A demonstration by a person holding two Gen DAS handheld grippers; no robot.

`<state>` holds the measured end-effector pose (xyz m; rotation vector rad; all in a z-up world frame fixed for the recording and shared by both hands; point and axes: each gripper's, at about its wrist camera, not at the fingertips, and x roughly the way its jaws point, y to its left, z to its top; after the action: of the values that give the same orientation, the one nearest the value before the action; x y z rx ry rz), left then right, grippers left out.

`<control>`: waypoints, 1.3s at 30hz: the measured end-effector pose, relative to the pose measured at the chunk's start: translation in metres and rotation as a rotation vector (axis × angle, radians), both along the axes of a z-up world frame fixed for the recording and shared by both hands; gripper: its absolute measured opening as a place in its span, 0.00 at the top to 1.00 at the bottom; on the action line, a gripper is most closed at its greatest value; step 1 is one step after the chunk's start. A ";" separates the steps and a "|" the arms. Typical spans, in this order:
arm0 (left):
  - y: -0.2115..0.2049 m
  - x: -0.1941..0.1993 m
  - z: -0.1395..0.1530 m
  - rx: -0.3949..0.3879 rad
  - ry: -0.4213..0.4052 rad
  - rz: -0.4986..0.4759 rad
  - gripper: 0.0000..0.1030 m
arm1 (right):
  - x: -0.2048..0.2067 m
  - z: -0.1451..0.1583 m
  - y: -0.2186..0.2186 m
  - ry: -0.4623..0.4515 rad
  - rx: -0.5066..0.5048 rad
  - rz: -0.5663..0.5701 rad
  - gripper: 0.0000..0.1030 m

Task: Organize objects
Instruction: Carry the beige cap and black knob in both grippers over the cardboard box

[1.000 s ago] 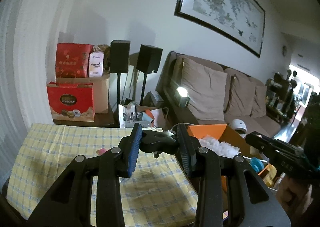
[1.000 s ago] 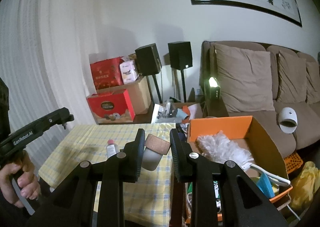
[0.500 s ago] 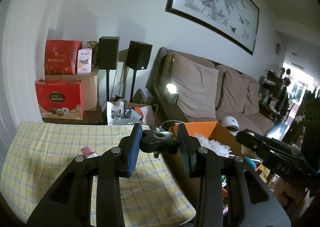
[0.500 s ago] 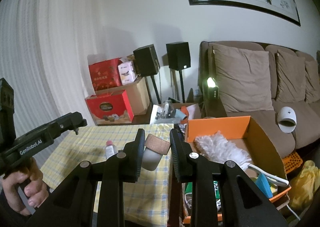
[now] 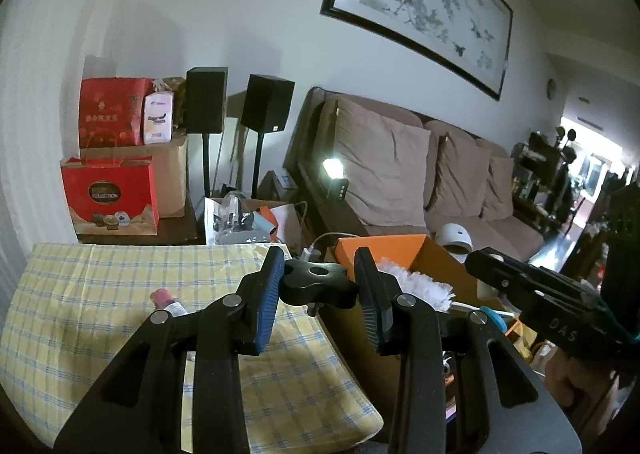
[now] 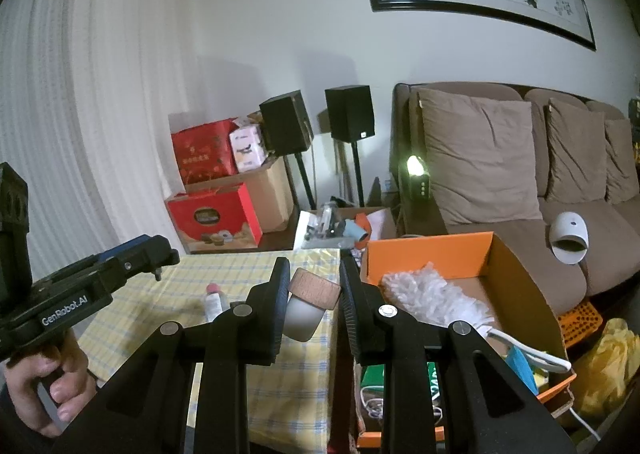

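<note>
between left hand-held gripper (image 5: 318, 286) pads, clamped black knob (image 5: 318, 286), right hand-held gripper (image 6: 314, 296) clamping wood-lidded jar (image 6: 308, 304)

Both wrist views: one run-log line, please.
left tool: shut on black knob | right tool: shut on cork-lidded jar | orange box: beside table

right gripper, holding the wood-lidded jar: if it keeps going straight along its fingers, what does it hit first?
Probably the yellow checked tablecloth near the table's right edge, beside the orange box. The right gripper points slightly downward; depth is unclear, so it might clip the box wall.
</note>
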<state>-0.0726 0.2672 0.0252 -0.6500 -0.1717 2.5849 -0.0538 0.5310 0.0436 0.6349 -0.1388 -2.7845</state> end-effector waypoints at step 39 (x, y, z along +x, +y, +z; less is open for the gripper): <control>0.029 0.003 -0.001 -0.046 -0.012 -0.070 0.67 | -0.007 -0.001 0.034 -0.010 -0.001 -0.087 0.76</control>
<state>-0.0692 0.2966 0.0244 -0.6768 -0.0915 2.5247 -0.0609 0.5653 0.0428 0.6583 -0.1742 -2.8646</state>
